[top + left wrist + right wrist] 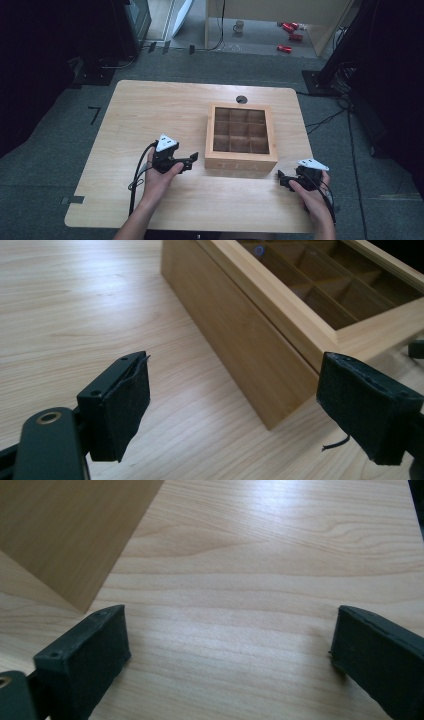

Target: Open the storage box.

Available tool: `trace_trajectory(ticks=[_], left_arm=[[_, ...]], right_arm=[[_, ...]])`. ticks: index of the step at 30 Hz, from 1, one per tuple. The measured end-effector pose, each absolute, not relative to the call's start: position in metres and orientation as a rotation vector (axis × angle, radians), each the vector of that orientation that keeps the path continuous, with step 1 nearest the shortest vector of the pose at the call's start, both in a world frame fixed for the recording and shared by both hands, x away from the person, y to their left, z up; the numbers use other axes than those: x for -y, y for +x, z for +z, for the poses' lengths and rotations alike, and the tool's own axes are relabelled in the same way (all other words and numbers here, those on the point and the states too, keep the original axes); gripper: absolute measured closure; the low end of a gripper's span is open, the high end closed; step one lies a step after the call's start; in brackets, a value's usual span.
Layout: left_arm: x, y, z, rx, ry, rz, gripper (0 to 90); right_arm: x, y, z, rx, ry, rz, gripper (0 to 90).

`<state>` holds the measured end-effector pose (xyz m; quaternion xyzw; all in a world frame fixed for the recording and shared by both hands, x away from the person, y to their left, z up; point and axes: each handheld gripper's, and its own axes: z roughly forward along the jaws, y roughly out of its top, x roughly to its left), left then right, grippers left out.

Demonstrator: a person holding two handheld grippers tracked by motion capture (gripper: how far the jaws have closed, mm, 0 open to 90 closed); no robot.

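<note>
A wooden box [241, 162] with a windowed lid is sitting right of centre on the table [140, 115]. The left gripper [192, 159] is hovering just beside its near left corner, jaws spread wide and holding nothing. The right gripper [281, 178] is waiting near the near right corner, jaws also wide apart and empty.

Faint lettering on front of wooden box [241, 163], seemingly "TEA"; barely legible.

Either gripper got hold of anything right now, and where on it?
Nothing is held. The left gripper and the right gripper both stand open over bare table, beside the wooden box, not touching it.
</note>
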<state>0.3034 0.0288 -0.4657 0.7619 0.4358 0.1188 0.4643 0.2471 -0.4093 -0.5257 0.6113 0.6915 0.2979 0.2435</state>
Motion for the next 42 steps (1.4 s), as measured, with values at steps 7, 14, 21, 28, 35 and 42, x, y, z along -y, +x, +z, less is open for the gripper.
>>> trace_trajectory(ticks=[7, 14, 21, 28, 35, 42], left_arm=[[-0.007, 0.296, -0.469, -1.006, 1.914, 0.259, 14.5], [0.003, 0.292, -0.474, -0.972, 1.936, 0.228, 15.7], [0.012, 0.290, -0.481, -0.962, 1.960, 0.205, 32.7], [0.012, 0.290, -0.483, -0.971, 1.943, 0.167, 58.6], [0.008, 0.291, -0.483, -0.964, 1.942, 0.152, 62.8], [0.005, 0.291, -0.481, -0.965, 1.927, 0.134, 65.6]], right_arm=[[0.415, 0.241, -0.519, -1.857, 1.698, 0.801, 1.4], [0.415, 0.235, -0.498, -1.767, 1.688, 0.971, 1.4], [0.406, 0.231, -0.487, -1.775, 1.627, 1.046, 1.4], [0.399, 0.226, -0.478, -1.793, 1.563, 1.161, 1.4], [0.388, 0.228, -0.479, -1.828, 1.536, 1.191, 2.1], [0.377, 0.232, -0.485, -1.857, 1.524, 1.193, 5.0]])
